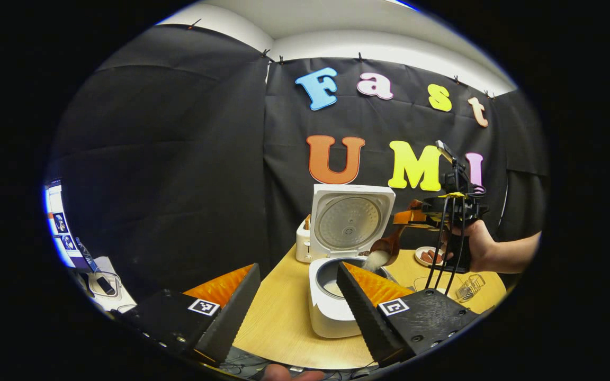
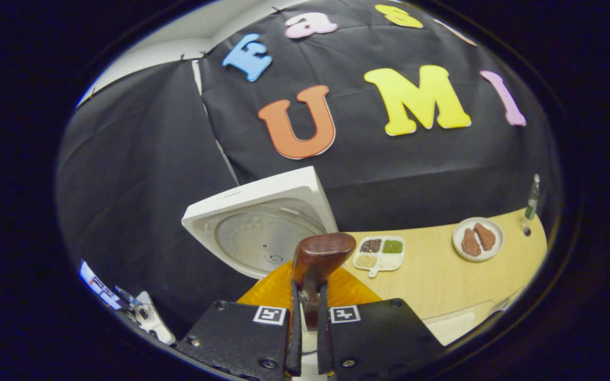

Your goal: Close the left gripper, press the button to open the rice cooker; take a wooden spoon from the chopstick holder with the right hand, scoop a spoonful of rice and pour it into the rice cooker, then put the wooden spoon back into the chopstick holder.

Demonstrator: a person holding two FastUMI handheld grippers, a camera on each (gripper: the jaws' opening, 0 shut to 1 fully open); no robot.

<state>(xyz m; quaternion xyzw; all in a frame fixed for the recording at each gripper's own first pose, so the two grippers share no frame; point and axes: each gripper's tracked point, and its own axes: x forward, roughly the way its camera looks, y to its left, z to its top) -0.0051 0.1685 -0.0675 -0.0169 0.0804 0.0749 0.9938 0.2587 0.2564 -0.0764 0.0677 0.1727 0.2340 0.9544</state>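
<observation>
Right gripper view | right gripper [image 2: 305, 317] jaws clamp wooden spoon [image 2: 318, 259] | left gripper [image 1: 297, 301] jaws apart

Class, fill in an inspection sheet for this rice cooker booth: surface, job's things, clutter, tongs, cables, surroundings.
Surface: pale wooden table.
Job's things: white rice cooker, lid up; brown wooden spoon tipping white rice over the pot.
Clutter: divided white tray of grains; round white plate of brown pieces; green bottle.
Tongs: left tongs open, right tongs shut on the spoon handle.
Cables: black cords hanging under the right tongs.
Surroundings: black cloth wall.
</observation>
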